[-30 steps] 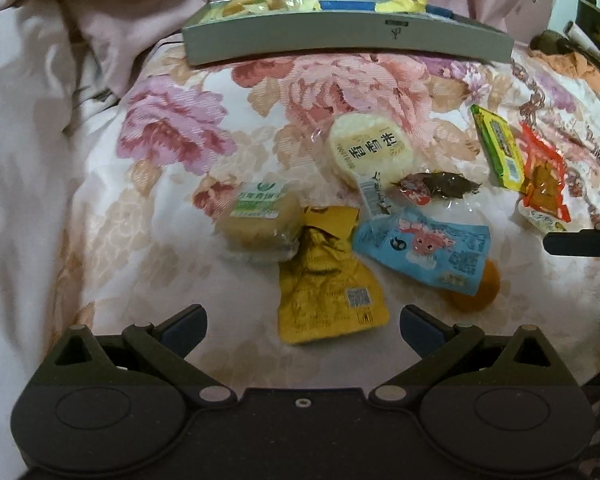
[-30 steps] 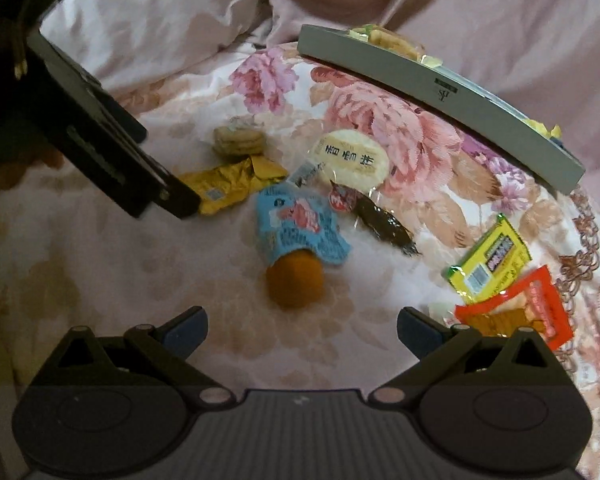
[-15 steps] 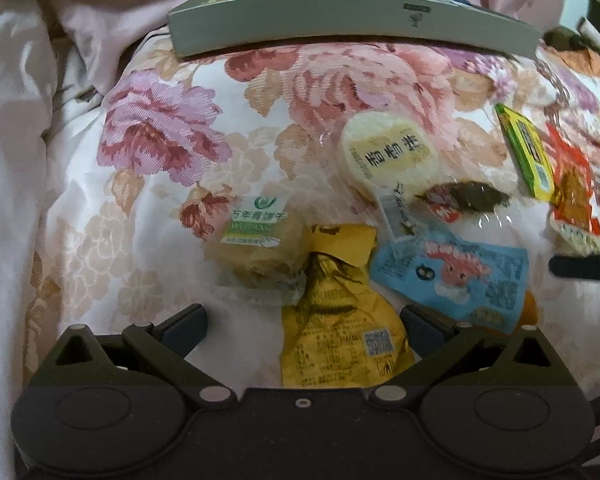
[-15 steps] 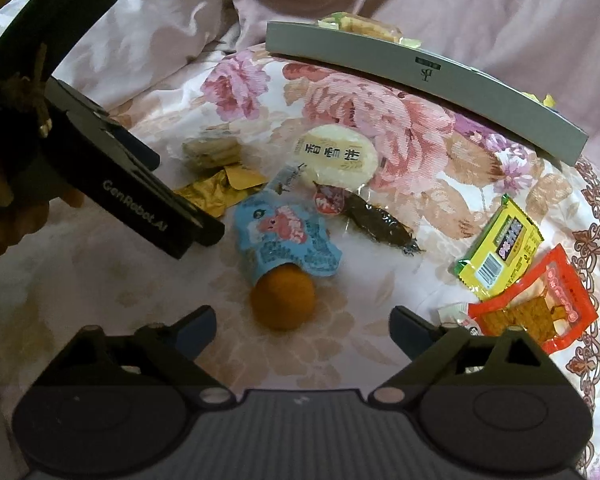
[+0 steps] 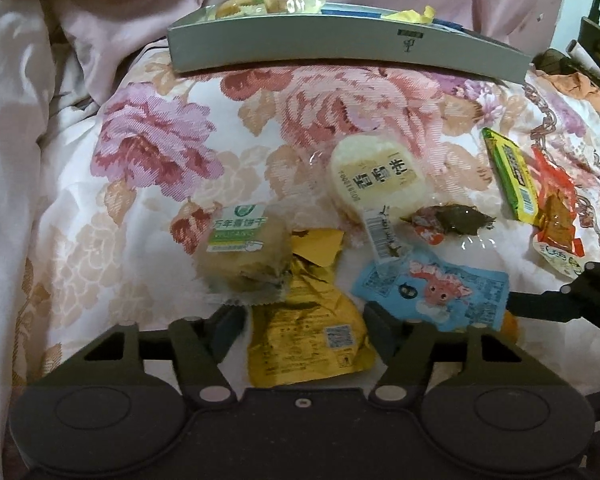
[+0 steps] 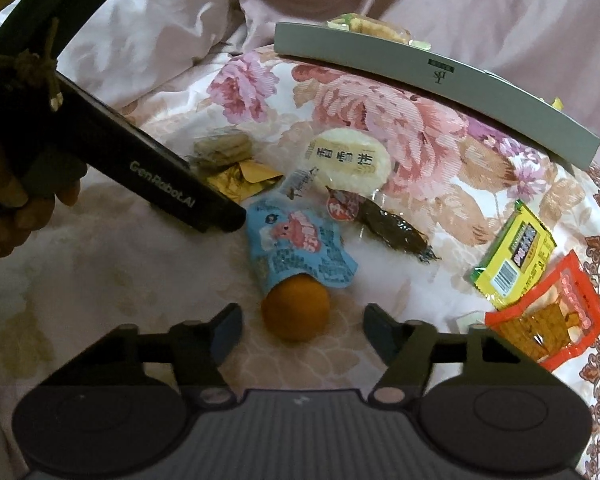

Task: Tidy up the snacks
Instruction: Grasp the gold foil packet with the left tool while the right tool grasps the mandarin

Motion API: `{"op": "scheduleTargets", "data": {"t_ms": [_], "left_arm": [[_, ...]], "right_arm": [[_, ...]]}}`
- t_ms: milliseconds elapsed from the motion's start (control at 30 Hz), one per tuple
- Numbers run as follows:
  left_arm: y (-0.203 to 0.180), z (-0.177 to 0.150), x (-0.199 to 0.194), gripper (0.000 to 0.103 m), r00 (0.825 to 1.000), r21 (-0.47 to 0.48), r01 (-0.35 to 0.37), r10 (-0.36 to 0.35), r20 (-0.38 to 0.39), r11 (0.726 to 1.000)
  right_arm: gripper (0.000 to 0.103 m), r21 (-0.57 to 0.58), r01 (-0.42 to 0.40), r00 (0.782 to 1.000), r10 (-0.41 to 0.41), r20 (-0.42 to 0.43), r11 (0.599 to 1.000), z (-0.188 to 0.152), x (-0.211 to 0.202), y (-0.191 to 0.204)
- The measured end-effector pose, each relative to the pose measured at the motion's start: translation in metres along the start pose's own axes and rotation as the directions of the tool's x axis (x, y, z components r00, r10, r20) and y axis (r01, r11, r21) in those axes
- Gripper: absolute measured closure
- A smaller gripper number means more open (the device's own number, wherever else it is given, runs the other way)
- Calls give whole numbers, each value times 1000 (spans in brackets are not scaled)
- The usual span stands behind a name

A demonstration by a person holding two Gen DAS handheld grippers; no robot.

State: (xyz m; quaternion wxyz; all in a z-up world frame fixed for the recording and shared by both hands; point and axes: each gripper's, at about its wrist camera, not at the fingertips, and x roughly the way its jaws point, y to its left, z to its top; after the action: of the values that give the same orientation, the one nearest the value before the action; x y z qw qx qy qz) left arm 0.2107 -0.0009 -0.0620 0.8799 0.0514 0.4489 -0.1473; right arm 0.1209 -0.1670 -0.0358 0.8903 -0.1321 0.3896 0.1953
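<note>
"GenRobot.AI" — hand-held gripper [image 6: 172,196] (left)

- The left gripper [image 5: 304,320] has matte black scissor-like linkage arms with triangular cut-outs, and pale round pivot pins just above its base.
- Its fingertips [image 5: 230,316] carry dark blue-grey pads.
- Its base shows two large round raised discs either side of a small central screw.
- The right gripper [image 6: 302,320] is built alike, but its base is ribbed dark grey with a faint pale mark at the centre.
- From the right wrist camera, the left gripper's long black body bears grey "GenRobot.AI" lettering; behind the lettering a knotted brownish cord wraps the handle, gripped by a hand [image 6: 8,204].
</note>
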Motion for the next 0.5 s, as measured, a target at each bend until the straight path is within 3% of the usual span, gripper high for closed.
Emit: {"op": "scheduleTargets", "data": {"t_ms": [100,167,233,500], "left_arm": [[-2,-1,-2,46,1000,4,7,-8,7,1000],[-4,-2,-3,48,1000,4,15,-15,5,1000],[-7,-4,-4,48,1000,13,12,-12,1,1000],[-12,-12,-14,48,999,20,29,-28,-36,999]], "right_arm": [[47,-6,-1,1000,1,9,1000,0,-1,1],[59,-9,-1,1000,1,15,1000,0,-1,2],[63,-9,-7,1000,7,17,1000,0,-2,2],[64,6,31,999,-31,-26,999,4,-5,-2]]}}
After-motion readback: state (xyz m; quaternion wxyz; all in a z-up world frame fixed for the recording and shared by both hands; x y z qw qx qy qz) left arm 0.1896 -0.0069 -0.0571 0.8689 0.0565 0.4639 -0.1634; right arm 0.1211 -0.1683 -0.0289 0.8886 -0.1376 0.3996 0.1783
